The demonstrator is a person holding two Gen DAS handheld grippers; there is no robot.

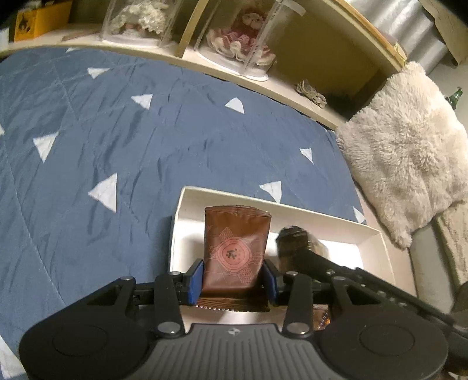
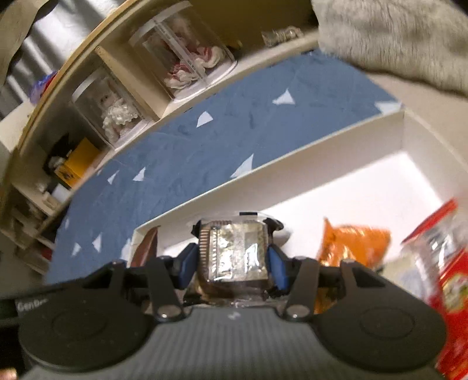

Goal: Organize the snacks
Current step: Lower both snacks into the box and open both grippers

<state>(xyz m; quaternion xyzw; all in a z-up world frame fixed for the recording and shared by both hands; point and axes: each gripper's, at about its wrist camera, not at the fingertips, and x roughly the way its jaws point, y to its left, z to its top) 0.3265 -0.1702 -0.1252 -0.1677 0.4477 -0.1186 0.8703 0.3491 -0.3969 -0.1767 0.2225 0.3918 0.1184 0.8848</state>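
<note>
My left gripper is shut on a brown foil snack packet, which stands upright between its blue pads over the left end of a white box. In the right wrist view my right gripper is shut on a clear-wrapped, silvery-brown snack pack low inside the same white box. Its dark tip and pack show blurred just right of the brown packet. An orange packet and a red packet lie in the box to the right. The brown packet's edge shows at the left.
The box rests on a blue quilt with white triangles. Behind it runs a low wooden shelf with clear doll cases and a yellow box. A fluffy cream blanket lies at the right.
</note>
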